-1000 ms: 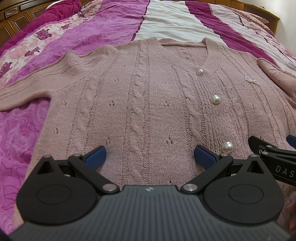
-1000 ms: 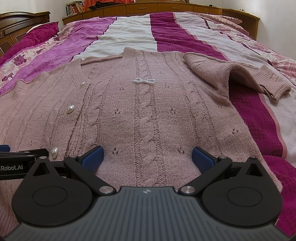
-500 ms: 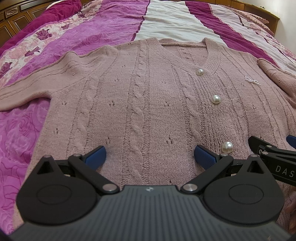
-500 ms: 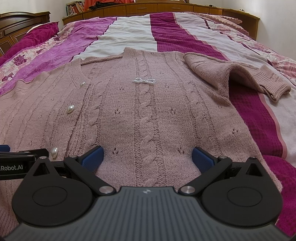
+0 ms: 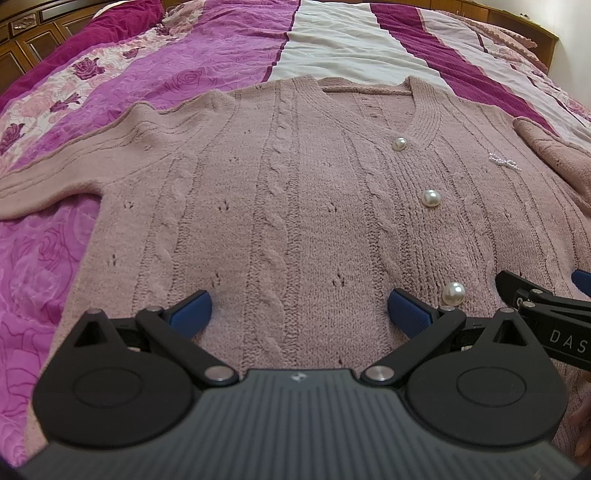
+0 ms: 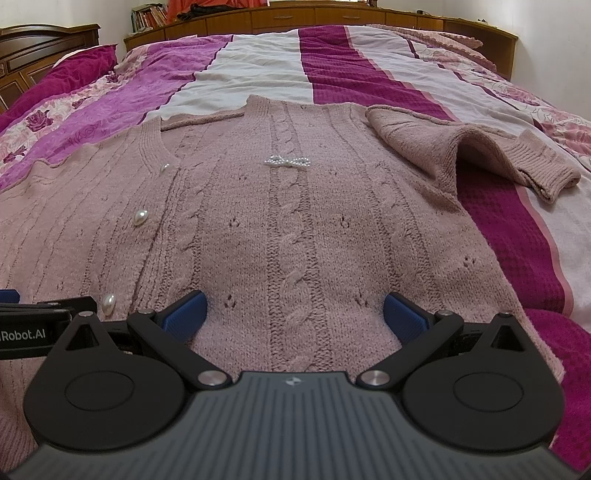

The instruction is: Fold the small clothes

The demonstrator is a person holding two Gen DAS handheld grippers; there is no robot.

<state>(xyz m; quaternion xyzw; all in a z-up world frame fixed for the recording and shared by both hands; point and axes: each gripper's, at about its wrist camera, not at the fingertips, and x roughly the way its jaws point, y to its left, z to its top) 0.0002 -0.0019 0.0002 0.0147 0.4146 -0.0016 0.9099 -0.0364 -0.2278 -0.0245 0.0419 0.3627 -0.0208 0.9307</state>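
Observation:
A dusty-pink cable-knit cardigan [image 5: 295,192] with pearl buttons [image 5: 430,198] lies flat, front up, on the bed; it also shows in the right wrist view [image 6: 291,229]. Its left sleeve [image 5: 48,177] stretches out to the left. Its right sleeve [image 6: 480,155] lies crumpled to the right. My left gripper [image 5: 299,308] is open, low over the hem on the cardigan's left half. My right gripper [image 6: 293,308] is open, low over the hem on the right half. Each gripper shows at the edge of the other's view.
The bed is covered by a striped bedspread [image 6: 258,62] in magenta, white and maroon with rose prints. A wooden headboard with shelves [image 6: 332,14] stands at the far end. A small pearl bow [image 6: 287,161] sits on the cardigan's chest.

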